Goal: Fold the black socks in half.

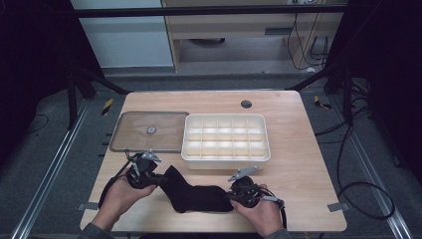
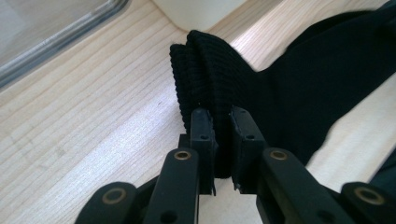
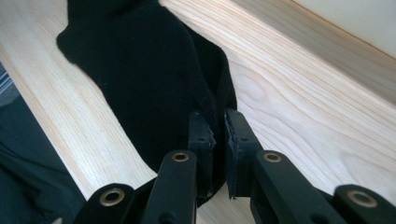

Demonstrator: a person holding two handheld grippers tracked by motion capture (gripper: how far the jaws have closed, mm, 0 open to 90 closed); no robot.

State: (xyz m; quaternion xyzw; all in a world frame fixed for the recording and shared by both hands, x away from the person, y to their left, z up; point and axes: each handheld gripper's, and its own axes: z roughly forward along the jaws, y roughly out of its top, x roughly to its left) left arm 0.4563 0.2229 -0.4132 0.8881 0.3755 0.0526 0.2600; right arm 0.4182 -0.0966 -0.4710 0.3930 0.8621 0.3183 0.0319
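Note:
A black sock [image 1: 194, 194] lies stretched across the near part of the wooden table [image 1: 298, 164], between my two hands. My left gripper [image 1: 158, 178] is shut on its ribbed cuff end [image 2: 201, 74], which stands slightly lifted off the wood. In the left gripper view the left gripper [image 2: 220, 119] has cuff fabric pinched between its black pads. My right gripper [image 1: 232, 195] is shut on the toe end of the sock [image 3: 154, 74]. In the right gripper view the right gripper [image 3: 219, 122] has the fabric edge squeezed between its jaws.
A white tray [image 1: 226, 158] divided into several small compartments stands just beyond the sock. To its left lies a clear lid [image 1: 144, 144] with a round knob [image 1: 151, 130]. A cable hole [image 1: 246, 104] sits near the table's far edge. Metal frame rails flank the table.

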